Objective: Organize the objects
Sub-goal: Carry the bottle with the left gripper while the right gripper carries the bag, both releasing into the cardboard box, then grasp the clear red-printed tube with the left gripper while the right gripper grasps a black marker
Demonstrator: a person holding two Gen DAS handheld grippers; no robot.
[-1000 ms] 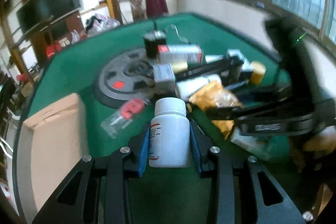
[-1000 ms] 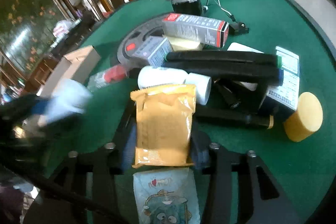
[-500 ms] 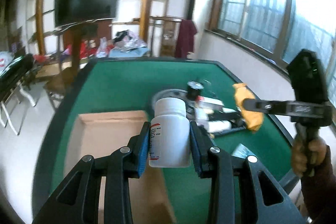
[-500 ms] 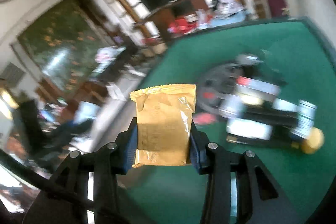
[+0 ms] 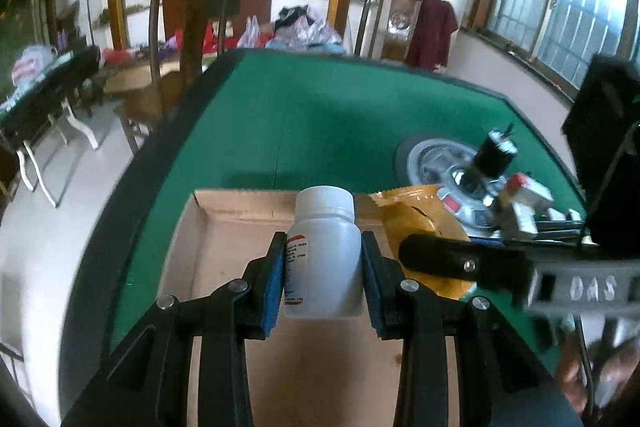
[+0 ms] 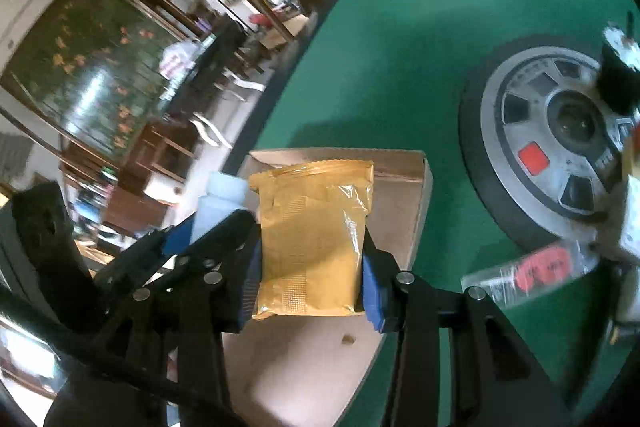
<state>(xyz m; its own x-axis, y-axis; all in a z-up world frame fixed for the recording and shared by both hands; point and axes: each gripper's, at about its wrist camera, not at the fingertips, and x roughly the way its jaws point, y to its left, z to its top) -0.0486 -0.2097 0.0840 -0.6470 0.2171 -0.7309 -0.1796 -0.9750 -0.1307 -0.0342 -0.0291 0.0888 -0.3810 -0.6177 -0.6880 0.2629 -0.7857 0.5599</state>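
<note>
My left gripper (image 5: pixel 323 279) is shut on a white plastic bottle (image 5: pixel 323 259) with a white cap and a red-marked label, held upright over an open cardboard box (image 5: pixel 224 251). My right gripper (image 6: pixel 310 259) is shut on a yellow foil packet (image 6: pixel 312 235), also above the cardboard box (image 6: pixel 396 211). In the left wrist view the packet (image 5: pixel 416 219) shows just right of the bottle, with the right gripper's finger across it. In the right wrist view the bottle (image 6: pixel 218 203) sits to the left of the packet. The two grippers are side by side.
The box lies at the near left corner of a green table (image 5: pixel 320 131). A grey weight plate (image 6: pixel 560 147) with a black motor (image 5: pixel 494 155) and several small boxes (image 5: pixel 524 199) lies to the right. A red item in a clear bag (image 6: pixel 536 271) lies by the box.
Both grippers have swung left from the pile of objects to above the cardboard box, carrying the bottle and the packet. They now hang close together over it.
</note>
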